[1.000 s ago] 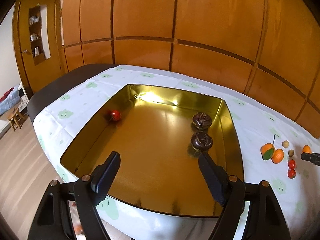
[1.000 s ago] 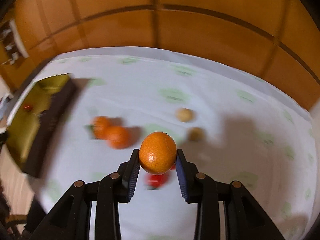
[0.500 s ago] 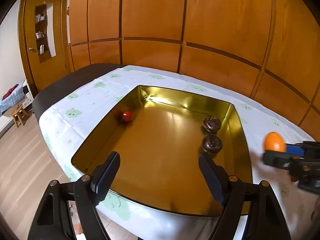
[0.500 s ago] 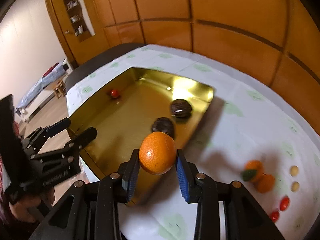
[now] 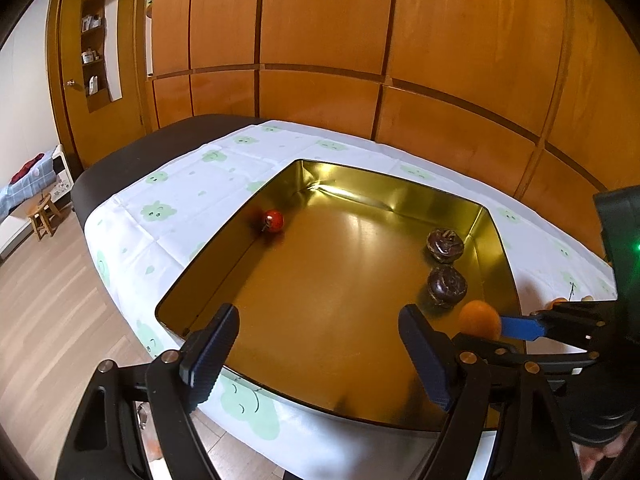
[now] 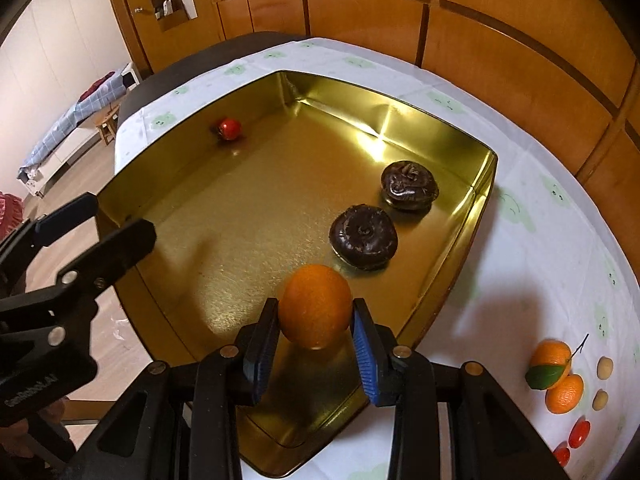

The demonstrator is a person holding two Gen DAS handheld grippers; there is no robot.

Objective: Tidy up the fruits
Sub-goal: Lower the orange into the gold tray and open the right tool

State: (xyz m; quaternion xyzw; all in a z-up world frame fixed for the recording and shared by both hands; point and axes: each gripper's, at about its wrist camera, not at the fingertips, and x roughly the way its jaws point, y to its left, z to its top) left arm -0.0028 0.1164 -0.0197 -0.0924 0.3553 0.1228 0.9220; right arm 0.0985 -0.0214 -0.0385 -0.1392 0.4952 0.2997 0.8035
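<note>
While the right claw (image 6: pixel 316 334) is gripping an orange (image 6: pixel 315 306) above the gold tray (image 6: pixel 472 216), two dark fruits (image 6: pixel 363 237) are sitting just ahead (a red one (image 6: pixel 229 128) far off); the left claw (image 5: pixel 320 354) is hanging released, empty.

The left wrist view looks down at a slant from the near edge of the gold rectangular metal tray (image 5: pixel 392 196), toward the wood-panelled wall (image 5: pixel 320 32). The right wrist view tilts more steeply, closer in, above the tray's right side. Both share the tray's inside — and each catches the other's black gripper.
</note>
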